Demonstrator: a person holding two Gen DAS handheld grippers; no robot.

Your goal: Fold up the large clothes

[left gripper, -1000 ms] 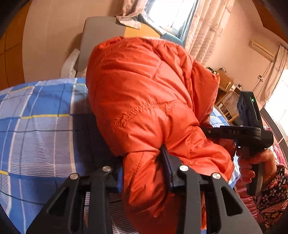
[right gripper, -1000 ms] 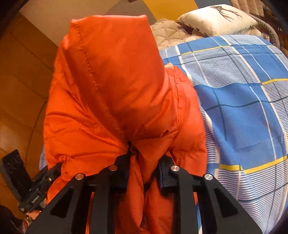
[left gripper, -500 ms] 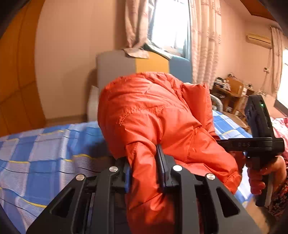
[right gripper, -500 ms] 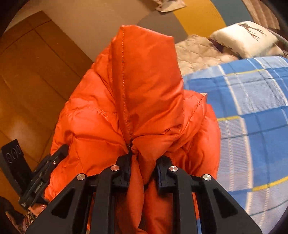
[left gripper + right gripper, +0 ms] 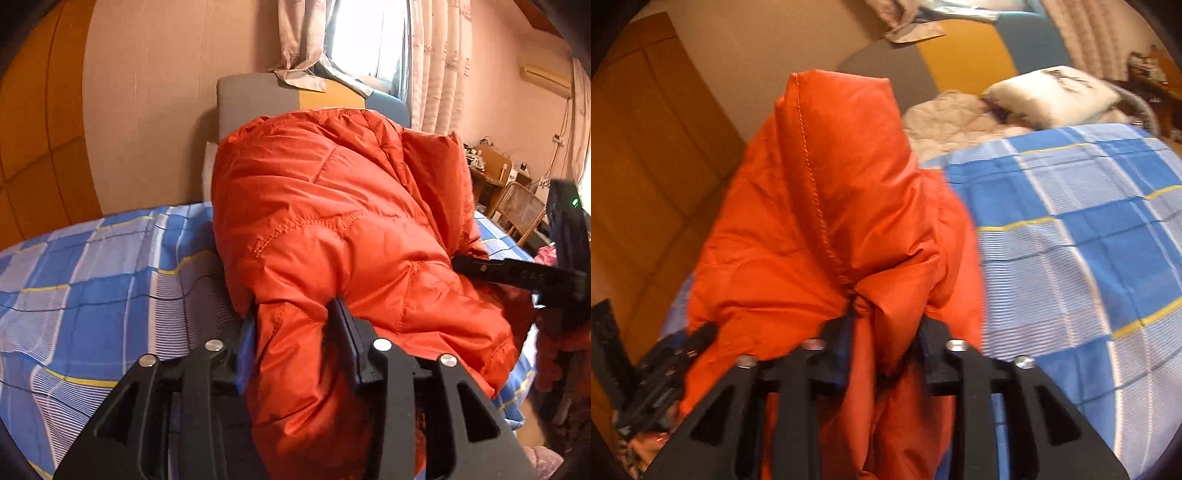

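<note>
The left gripper (image 5: pixel 295 325) and right gripper (image 5: pixel 882 328) each pinch a bunch of the puffy orange jacket (image 5: pixel 332 229), which bulges up ahead of both, with open checked bed (image 5: pixel 1089 240) beside it.

jacket (image 5: pixel 332 229) sits on the bed (image 5: pixel 92 280), bunched at its near edge. headboard (image 5: pixel 258 99) right behind the jacket. pillow (image 5: pixel 1052 96) and quilt (image 5: pixel 949 118) lie on the bed's far end, against the headboard.

The orange jacket (image 5: pixel 332 236) hides much of the checked bedspread (image 5: pixel 92 280). Its lower folds run off the bottom edge; the desk clutter (image 5: pixel 480 155) is too small to identify
</note>
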